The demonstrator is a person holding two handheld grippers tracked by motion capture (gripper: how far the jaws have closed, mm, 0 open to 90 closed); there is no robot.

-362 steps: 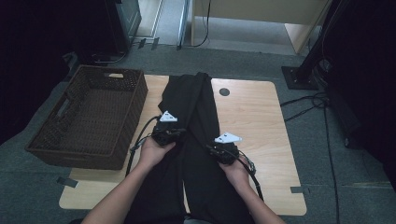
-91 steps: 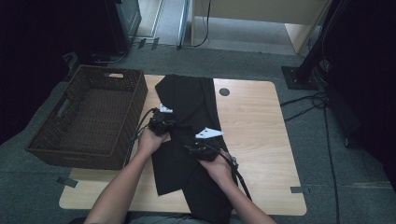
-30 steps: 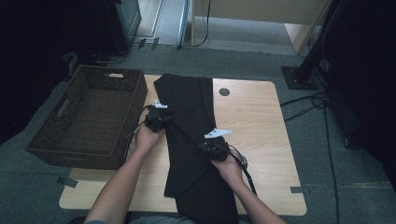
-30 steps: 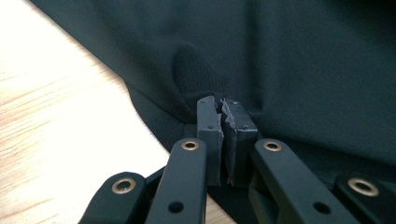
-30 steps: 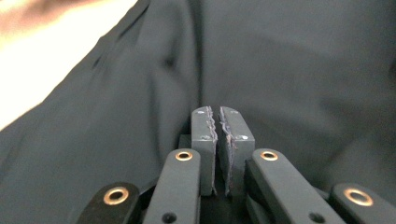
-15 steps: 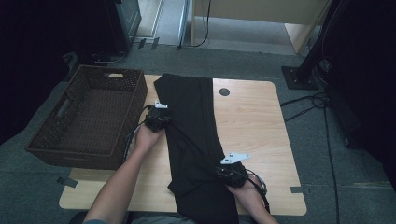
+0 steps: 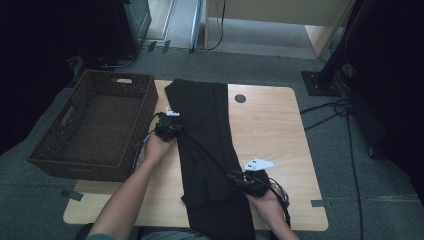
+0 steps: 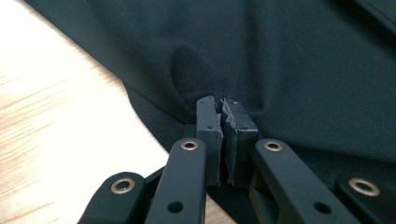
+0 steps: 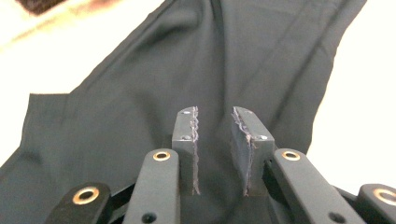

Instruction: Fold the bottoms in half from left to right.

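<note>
While the black garment (image 7: 210, 150) lies lengthwise down the middle of the table (image 7: 280, 130), its near end hanging over the near edge, folding is judged to be at an early stage (no completed fold is seen). The basket (image 7: 100, 125) at the left edge holds nothing. The left gripper (image 8: 223, 109) is clamped on a pinch of the cloth's left hem. The right gripper (image 9: 215, 119) is held over the cloth near the near edge, its jaws narrowly parted with nothing between them, having just been opening. Compared with one second ago, the right gripper has been drawn toward the near edge; the left gripper is unchanged.
</note>
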